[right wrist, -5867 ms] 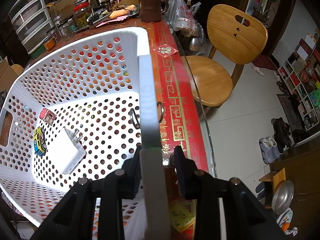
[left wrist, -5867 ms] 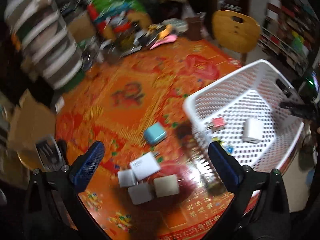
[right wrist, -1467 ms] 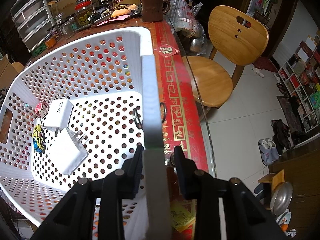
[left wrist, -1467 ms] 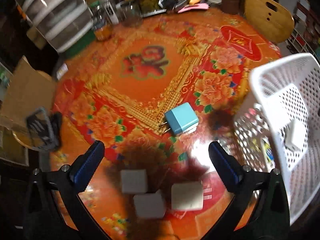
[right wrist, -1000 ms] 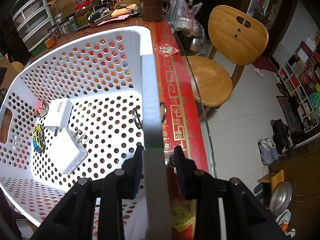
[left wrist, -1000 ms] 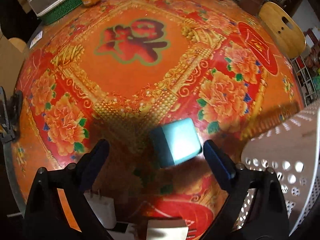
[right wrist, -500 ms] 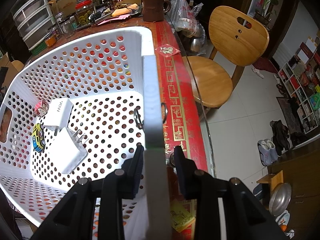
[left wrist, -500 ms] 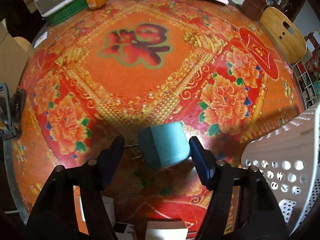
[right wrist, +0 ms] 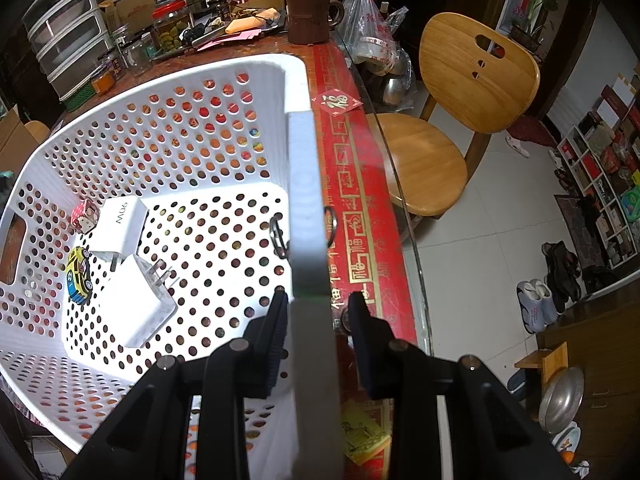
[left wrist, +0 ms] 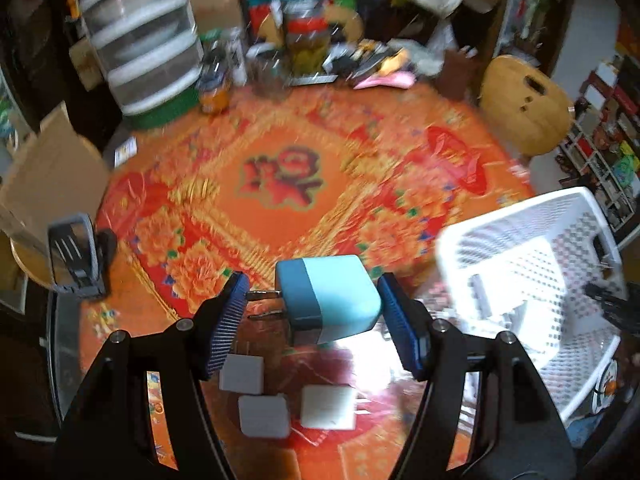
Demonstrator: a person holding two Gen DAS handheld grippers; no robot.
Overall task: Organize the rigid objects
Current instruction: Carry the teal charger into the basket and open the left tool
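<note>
Two grippers were at work over the round table point(left wrist: 280, 152) with its orange and red flowered cloth. The left gripper point(left wrist: 312, 304) was closed partway on a blue charger point(left wrist: 328, 296), which hung between the ribbed blue pads above the cloth, its two metal prongs pointing toward the left pad. The right pad pressed the charger's pale side; on the other side the prongs met the left pad. Below it, three white chargers point(left wrist: 276, 396) lay close together on the table, one with its prongs pointing right. The white basket point(left wrist: 520, 216) stood to the right, blurred in that view.

The right gripper point(right wrist: 316, 308) was clamped tight on the basket's rim point(right wrist: 304, 200), one finger inside the perforated wall and one outside. Inside the basket, near its far left side, lay two white chargers point(right wrist: 124, 264), one marked M06 and one with its prongs up, touching each other. A small yellow toy car point(right wrist: 79, 274) sat just beside them, and a little pink and white thing point(right wrist: 85, 215) lay by the wall; what it was I could not tell.

A wooden chair point(right wrist: 452, 112) stood beside the table.
</note>
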